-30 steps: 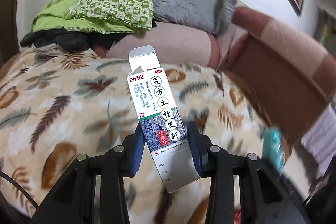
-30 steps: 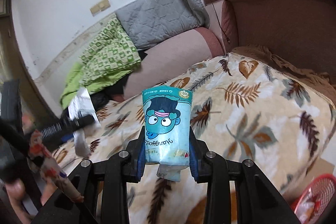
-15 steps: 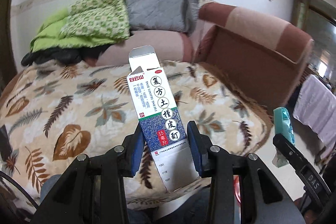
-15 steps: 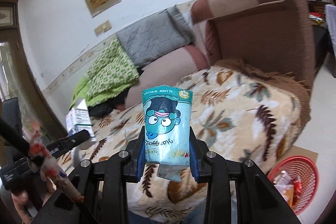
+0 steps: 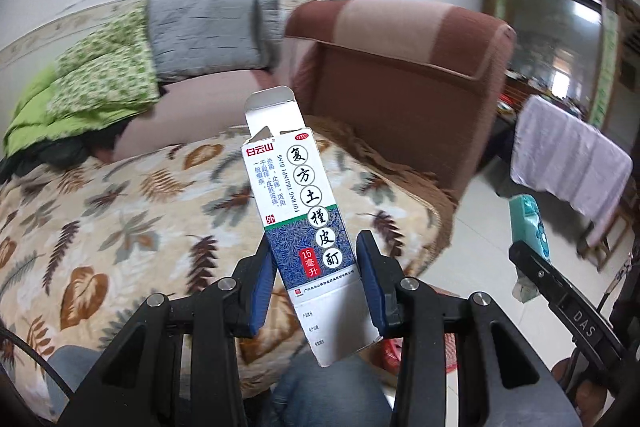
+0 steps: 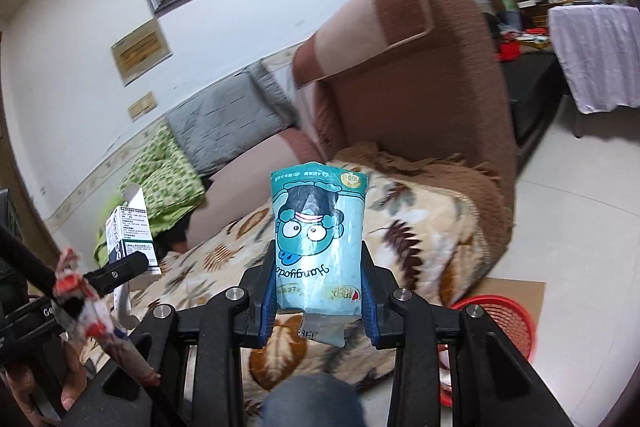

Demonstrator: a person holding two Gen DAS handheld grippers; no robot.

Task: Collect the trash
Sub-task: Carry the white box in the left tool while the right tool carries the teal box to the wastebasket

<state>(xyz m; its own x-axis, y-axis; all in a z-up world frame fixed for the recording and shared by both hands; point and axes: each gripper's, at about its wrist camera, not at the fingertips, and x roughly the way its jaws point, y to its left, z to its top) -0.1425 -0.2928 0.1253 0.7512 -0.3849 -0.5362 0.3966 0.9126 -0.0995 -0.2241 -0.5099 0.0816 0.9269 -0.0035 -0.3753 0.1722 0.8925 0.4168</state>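
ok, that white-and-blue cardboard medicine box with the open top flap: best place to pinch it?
Pinch the lower blue-printed section of the white-and-blue cardboard medicine box across its narrow side walls, coming from below along its length. That is how the left gripper holds it now. The open flap end looks flimsy and would likely fold, so stay clear of it.

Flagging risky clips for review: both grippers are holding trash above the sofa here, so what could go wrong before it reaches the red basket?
1. The white-and-blue cardboard medicine box sits tilted, with the left gripper jaws gripping only its lower part; it could pivot or slip.
2. The teal plastic tissue packet in the right gripper is soft and may slide out.
3. The red mesh basket lies low at the right, partly hidden by the gripper, so a drop might miss.
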